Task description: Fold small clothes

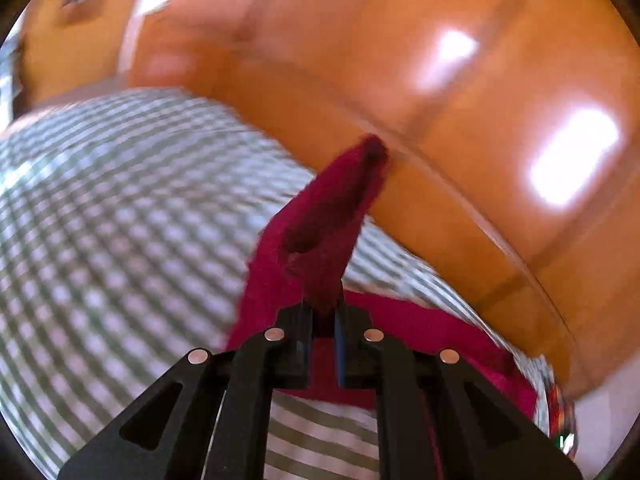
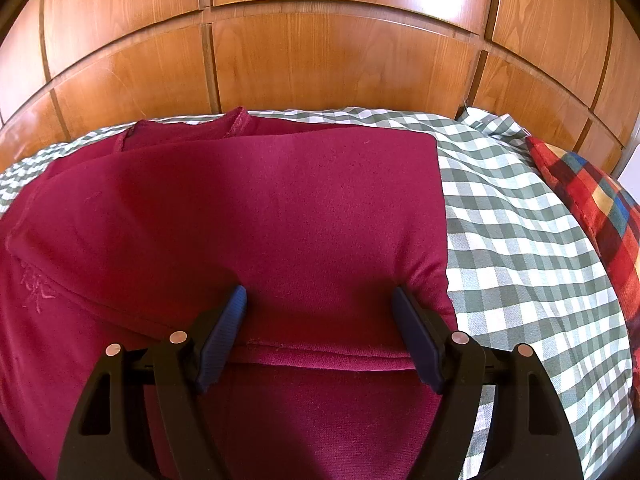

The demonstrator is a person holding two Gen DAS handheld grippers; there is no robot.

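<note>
The dark-red garment lies mid-frame on the checked bedcover, one side already folded inward. The left gripper, at lower centre of its blurred view, is clamped on a raised flap of the cloth. The right gripper stands wide apart over the near hem, gripping nothing; the fold looks partly done, with further folds remaining.

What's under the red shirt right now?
The red shirt lies on a green-and-white checked sheet, which shows along its right and far edges. Whatever is beneath the shirt's middle is covered by the fabric and cannot be seen.
</note>
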